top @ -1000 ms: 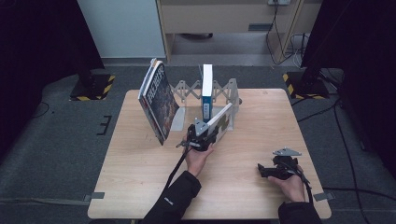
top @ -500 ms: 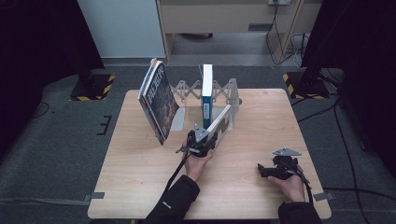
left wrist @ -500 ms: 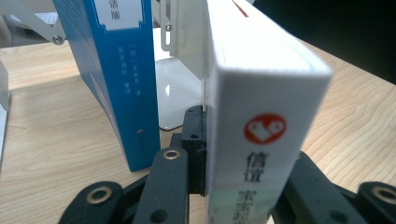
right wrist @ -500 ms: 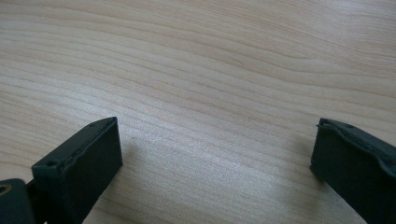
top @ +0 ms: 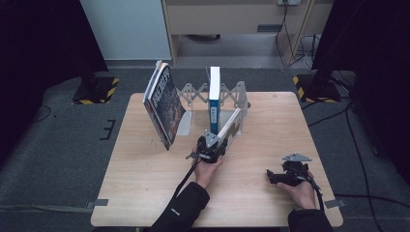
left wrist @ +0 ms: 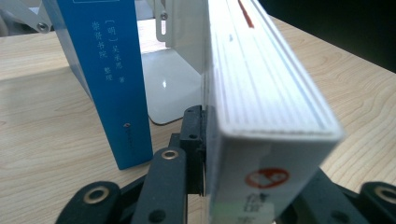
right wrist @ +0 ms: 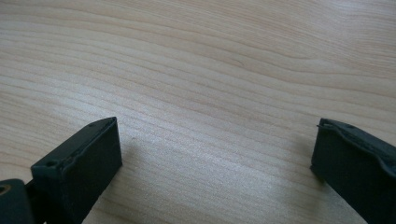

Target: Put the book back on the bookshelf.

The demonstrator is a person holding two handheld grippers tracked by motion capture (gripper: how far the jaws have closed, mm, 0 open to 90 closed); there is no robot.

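Left tool (top: 215, 142) clenched on the white book (left wrist: 261, 93), gripping its lower end near the spine, one black jaw flat against the cover. Right tool (right wrist: 215, 154) released, jaws wide apart over bare bench (top: 145, 183), well to the right of the blue book (top: 214, 99) and nearer the front edge.

Well to the left of the blue book: a dark-covered book (top: 164, 106), leaning. Behind the blue book: a folding metal rack (top: 232, 92), with a pale bookend plate (left wrist: 173, 88) at its foot. Just right of the blue book: the white book, tilted, lower end toward the person, upper end by the rack's right end; contact there not clear.

Step in hand, by judgement: standing the white book upright beside the blue book. To do it well:
- Hold the grip firm.
- Pivot on the lower edge rather than lifting high.
- Raise slowly until parallel with the blue book, spine to the front.
- Bring it close enough to stand snug, not so hard as to tip the blue book leftward.
- Loosen only once steady.

Look of the white book: thick, white-covered, a tight pale page block with faint lines and a red mark on its edge. Low on the spine, a round red-orange emblem with a blurred greenish patch beneath.
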